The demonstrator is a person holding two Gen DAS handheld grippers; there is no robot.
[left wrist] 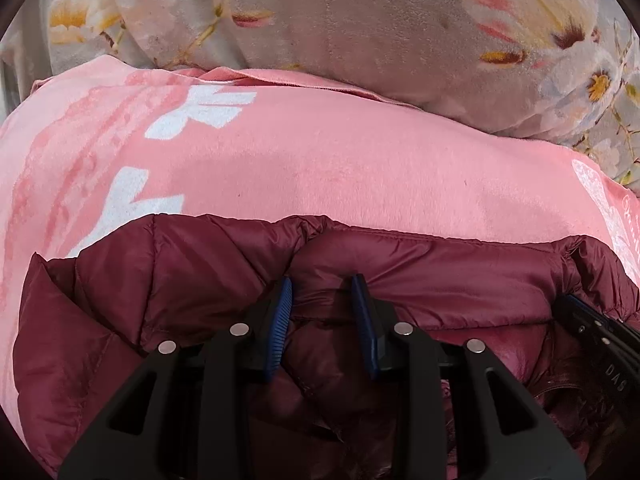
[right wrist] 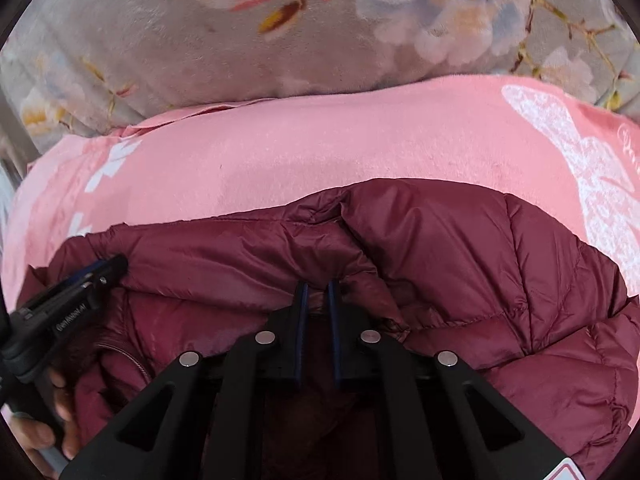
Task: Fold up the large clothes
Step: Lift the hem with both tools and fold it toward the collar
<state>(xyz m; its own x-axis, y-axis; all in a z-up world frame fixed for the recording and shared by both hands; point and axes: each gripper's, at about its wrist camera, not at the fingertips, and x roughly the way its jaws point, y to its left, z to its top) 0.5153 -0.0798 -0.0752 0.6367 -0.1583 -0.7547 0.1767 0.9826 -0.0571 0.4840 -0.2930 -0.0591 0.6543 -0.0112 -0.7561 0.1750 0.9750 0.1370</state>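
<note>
A dark red puffer jacket (left wrist: 440, 272) lies bunched on a pink blanket (left wrist: 340, 160). My left gripper (left wrist: 322, 292) has its blue pads pressed on a puffy fold near the jacket's far edge. In the right wrist view the same jacket (right wrist: 500, 260) spreads to the right, and my right gripper (right wrist: 318, 292) stands nearly closed, pinching a thin fold of it at the edge. The left gripper (right wrist: 96, 276) shows at the left of that view, held by a hand (right wrist: 60, 404). The right gripper (left wrist: 592, 320) shows at the right edge of the left wrist view.
The pink blanket (right wrist: 320, 148) has white patterns at both sides. Behind it lies a thick grey floral quilt (left wrist: 360, 20), also seen in the right wrist view (right wrist: 160, 40), rising like a soft wall at the far side. A zipper (right wrist: 136, 360) shows in the jacket's lining.
</note>
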